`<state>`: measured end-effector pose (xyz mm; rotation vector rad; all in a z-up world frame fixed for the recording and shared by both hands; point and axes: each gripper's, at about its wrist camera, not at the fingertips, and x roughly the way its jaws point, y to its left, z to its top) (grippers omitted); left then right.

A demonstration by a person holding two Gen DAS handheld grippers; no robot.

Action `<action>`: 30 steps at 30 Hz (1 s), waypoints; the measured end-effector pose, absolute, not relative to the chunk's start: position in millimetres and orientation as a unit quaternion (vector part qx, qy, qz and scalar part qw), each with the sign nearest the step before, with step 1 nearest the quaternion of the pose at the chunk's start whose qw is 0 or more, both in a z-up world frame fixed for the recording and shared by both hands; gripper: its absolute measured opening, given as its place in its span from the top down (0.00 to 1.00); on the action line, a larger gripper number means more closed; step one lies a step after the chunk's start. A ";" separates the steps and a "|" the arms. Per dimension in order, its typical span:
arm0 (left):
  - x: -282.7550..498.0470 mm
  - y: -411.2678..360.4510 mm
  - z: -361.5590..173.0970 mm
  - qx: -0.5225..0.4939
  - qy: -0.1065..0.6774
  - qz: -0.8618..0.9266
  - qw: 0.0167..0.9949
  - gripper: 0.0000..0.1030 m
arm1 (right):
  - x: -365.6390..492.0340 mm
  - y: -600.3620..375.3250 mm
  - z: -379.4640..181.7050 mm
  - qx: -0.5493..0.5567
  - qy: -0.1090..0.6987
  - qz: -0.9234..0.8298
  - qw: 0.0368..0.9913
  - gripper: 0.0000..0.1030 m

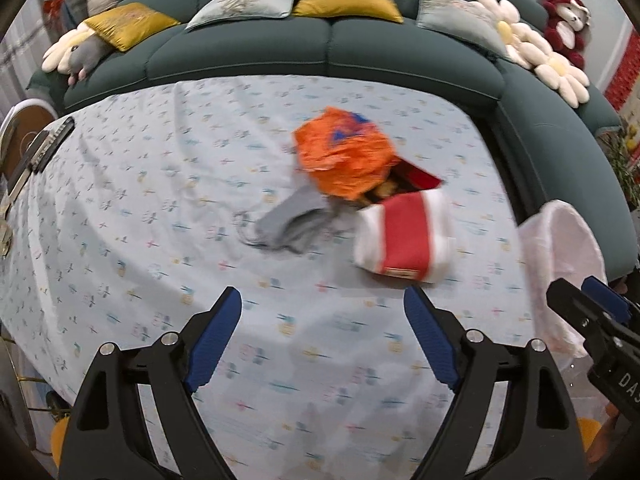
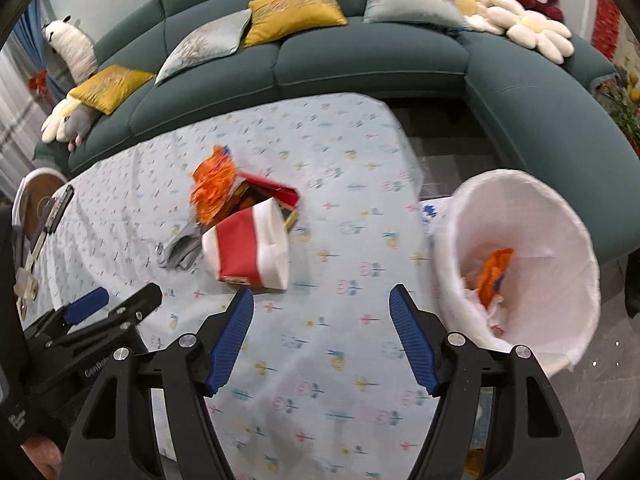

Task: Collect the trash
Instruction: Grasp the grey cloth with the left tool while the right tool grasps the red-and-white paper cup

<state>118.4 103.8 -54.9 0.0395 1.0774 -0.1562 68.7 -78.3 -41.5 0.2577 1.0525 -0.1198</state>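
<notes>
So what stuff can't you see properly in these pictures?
- Open box, left view: the orange wrapper covers most of what is inside.
- Bin, right view: the trash at the bottom is a blurry heap; only an orange scrap stands out. In the left view the right gripper and the frame edge hide most of it.
- Grey cloth, both views: too blurred to tell what it is.

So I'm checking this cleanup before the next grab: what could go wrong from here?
The red-and-white carton lies on its side, overlapping the orange wrapper and an open red box; one grab may drag the others. The grey cloth touching them could get swept into the white-lined bin. The left gripper and right gripper, both open, are close together and might collide.
</notes>
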 end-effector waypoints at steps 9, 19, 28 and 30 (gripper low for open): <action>156.7 128.9 -80.1 0.030 0.525 -0.078 0.847 0.23 | 107.5 -62.6 -70.8 0.148 0.522 -0.039 0.839 0.34; 194.2 117.7 -109.5 0.052 0.534 -0.096 0.838 0.23 | 146.1 -60.7 -97.8 0.162 0.544 -0.026 0.823 0.42; 209.5 113.9 -128.8 0.047 0.549 -0.114 0.827 0.26 | 157.3 -56.2 -114.7 0.169 0.557 -0.004 0.813 0.48; 210.9 112.5 -130.6 0.046 0.550 -0.118 0.825 0.32 | 157.4 -55.3 -116.1 0.173 0.556 0.002 0.813 0.52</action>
